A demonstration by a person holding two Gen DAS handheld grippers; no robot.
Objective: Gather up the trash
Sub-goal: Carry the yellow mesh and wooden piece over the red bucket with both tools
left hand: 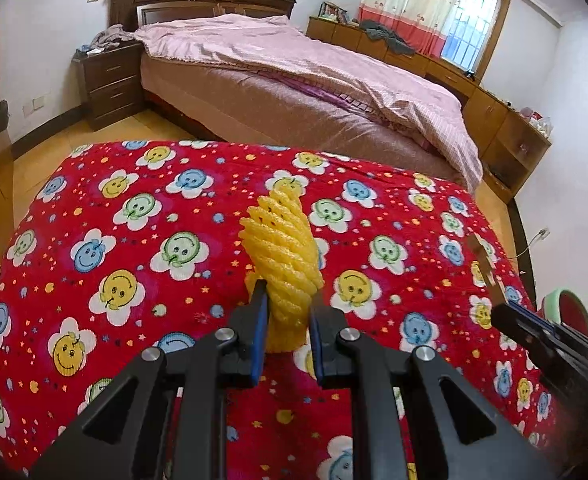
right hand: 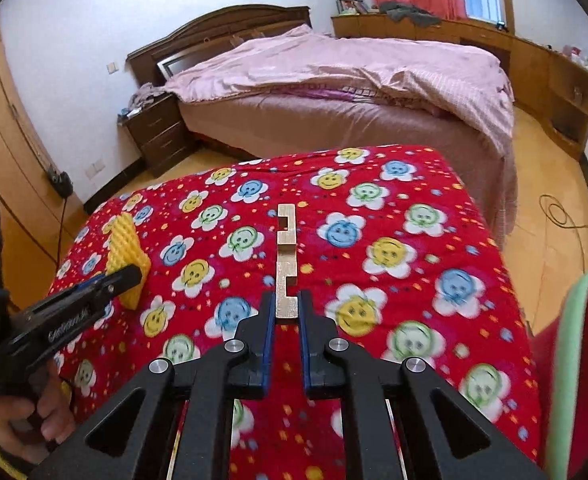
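Left gripper (left hand: 285,300) clamping a yellow foam fruit net (left hand: 279,248), right gripper (right hand: 285,304) pinching a notched wooden strip (right hand: 285,248) above the red smiley-flower cloth (right hand: 394,280), green-rimmed red bin (right hand: 586,360) near right, pink bed (right hand: 334,92) far behind.

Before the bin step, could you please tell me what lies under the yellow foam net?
Under the yellow foam net, held by the left gripper, only the red smiley-flower cloth shows. The patch directly beneath the net and gripper is covered, so anything there cannot be seen.
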